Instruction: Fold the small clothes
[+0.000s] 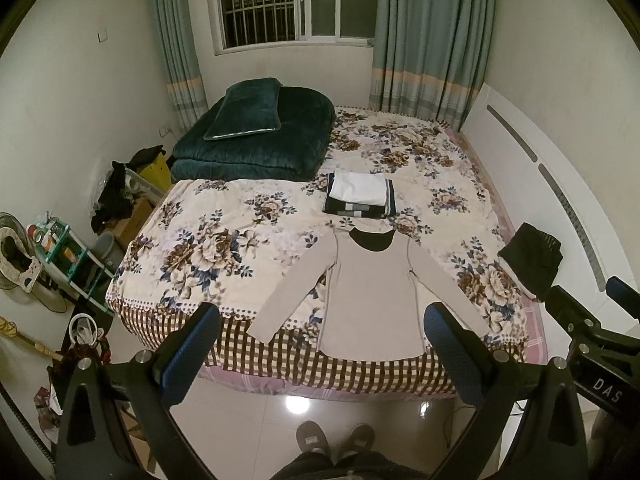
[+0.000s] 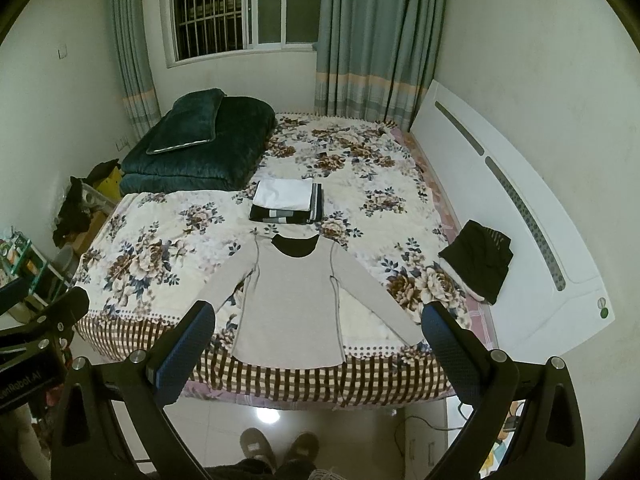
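A beige long-sleeved top [image 1: 370, 292] with a black neck lining lies flat, sleeves spread, at the near edge of the bed; it also shows in the right wrist view [image 2: 292, 300]. My left gripper [image 1: 322, 320] is open and empty, held above the floor in front of the bed. My right gripper [image 2: 318, 320] is open and empty, at the same height; it also shows at the right edge of the left wrist view [image 1: 592, 320]. A folded stack of white and striped clothes [image 1: 360, 194] lies behind the top [image 2: 286, 202]. A black garment [image 1: 532, 260] lies at the bed's right edge [image 2: 478, 260].
The bed has a floral cover [image 1: 224, 232] with a checked skirt. A dark green folded quilt and pillow [image 1: 256, 136] sit at the far left. A white headboard [image 2: 520, 208] runs along the right. Clutter and a shelf [image 1: 68, 252] stand left of the bed. My slippered feet [image 1: 334, 438] are on the tile floor.
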A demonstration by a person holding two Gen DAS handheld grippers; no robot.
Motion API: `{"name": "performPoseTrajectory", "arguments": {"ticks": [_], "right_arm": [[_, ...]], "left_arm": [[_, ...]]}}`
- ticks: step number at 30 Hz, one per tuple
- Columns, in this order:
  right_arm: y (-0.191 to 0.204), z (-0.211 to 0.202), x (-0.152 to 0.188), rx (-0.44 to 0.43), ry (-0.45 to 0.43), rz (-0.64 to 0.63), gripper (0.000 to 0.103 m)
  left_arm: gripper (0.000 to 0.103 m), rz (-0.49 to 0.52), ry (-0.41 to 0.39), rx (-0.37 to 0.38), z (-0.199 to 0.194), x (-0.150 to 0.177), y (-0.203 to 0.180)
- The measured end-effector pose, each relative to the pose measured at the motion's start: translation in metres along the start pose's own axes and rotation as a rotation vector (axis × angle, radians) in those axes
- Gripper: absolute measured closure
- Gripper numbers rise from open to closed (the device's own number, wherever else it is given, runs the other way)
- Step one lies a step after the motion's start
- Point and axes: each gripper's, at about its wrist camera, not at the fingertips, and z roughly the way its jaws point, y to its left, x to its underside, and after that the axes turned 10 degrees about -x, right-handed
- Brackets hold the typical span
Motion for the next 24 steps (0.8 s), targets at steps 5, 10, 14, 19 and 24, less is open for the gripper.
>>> {"name": "performPoseTrajectory", "arguments": {"ticks": [5, 10, 14, 19, 24], "right_arm": [[0.000, 0.000, 0.000, -0.001, -0.003, 0.001, 0.000], [0.000, 0.000, 0.001, -0.003, -0.004, 0.002, 0.000], [0.007, -0.002, -0.006, 0.000, -0.001, 0.002, 0.000], [0.010, -0.002, -0.010, 0.003, 0.001, 0.008, 0.000], [0.005, 0.015, -0.022, -0.003, 0.024, 0.050, 0.000]], "left_arm": [[0.000, 0.000, -0.002, 0.002, -0.001, 0.000, 0.001], [0.000, -0.004, -0.002, 0.003, 0.000, -0.005, -0.001], [0.000, -0.004, -0.003, 0.005, -0.001, -0.007, -0.002], [0.000, 0.000, 0.003, 0.013, 0.002, -0.016, -0.006], [0.000, 0.004, -0.005, 0.004, 0.024, -0.024, -0.014]]}}
